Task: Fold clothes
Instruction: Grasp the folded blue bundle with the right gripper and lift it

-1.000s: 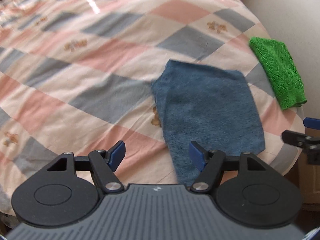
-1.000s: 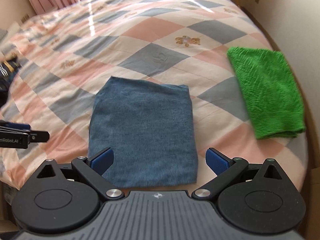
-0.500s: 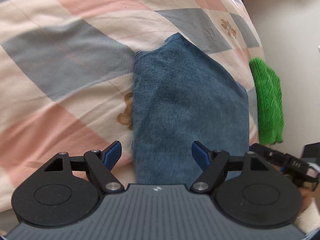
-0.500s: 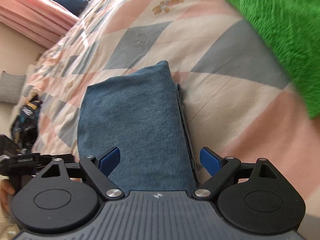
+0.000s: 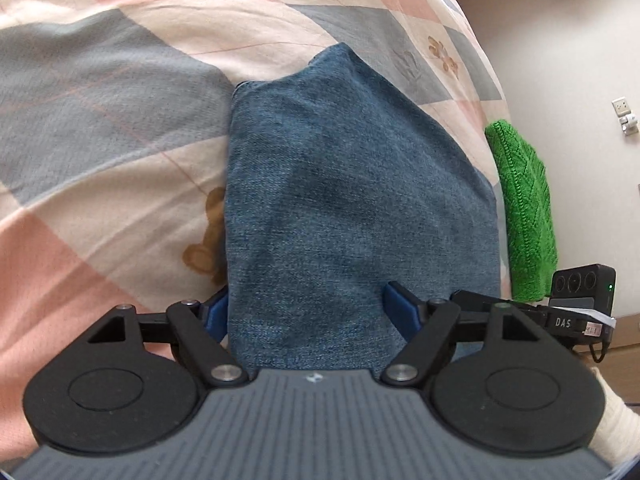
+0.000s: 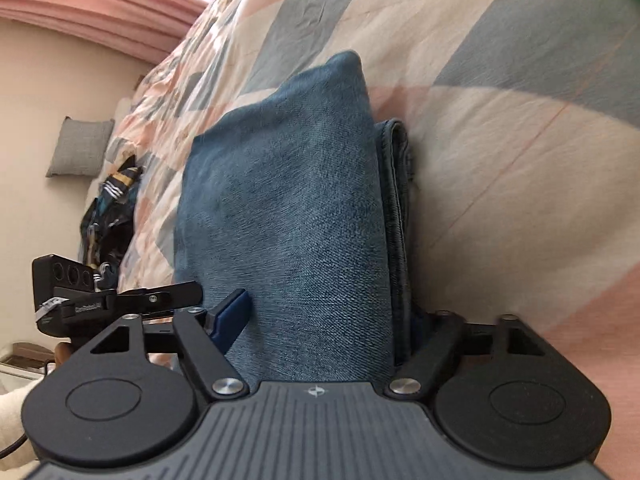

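Blue cloth [image 5: 352, 200] lies already folded at the bed's [image 5: 100, 128] near edge; both tongs, left [image 5: 308, 312] and right [image 6: 324, 316], spread astride its near end, so another fold probably remains.

The blue folded cloth [image 5: 352, 200] fills the room between both grippers' fingers. Left of it the bedspread [image 5: 100, 128] lies bare. Right of it a green cloth [image 5: 524, 200] lies near, bare bedspread between them.
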Demonstrator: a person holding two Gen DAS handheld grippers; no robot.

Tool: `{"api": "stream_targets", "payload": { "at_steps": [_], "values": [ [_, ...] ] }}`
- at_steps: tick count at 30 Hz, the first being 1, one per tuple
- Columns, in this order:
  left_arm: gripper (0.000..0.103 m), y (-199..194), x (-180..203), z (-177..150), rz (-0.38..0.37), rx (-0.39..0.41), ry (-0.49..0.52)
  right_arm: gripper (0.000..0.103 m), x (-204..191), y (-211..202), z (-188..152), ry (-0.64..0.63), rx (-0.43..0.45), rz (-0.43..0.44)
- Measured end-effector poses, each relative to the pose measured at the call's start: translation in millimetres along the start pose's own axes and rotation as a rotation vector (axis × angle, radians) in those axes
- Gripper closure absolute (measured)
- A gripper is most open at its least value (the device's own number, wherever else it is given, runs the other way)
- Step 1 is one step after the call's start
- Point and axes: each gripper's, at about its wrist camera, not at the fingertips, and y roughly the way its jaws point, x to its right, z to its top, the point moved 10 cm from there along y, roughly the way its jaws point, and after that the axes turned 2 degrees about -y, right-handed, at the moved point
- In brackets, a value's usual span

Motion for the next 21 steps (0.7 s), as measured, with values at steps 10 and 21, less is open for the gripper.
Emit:
{"api": "stream_targets", "payload": {
  "at_steps": [10,21],
  "values": [
    [0.064,-32,78,30,-0.015,0.018,0.307,0.068,-14,-74,-20,0.192,0.27,0.116],
    [0.064,50,306,121,-0.289,-0.118,0.866,0.068,17,-220,3,0.512,0.947,-0.023]
  ]
}}
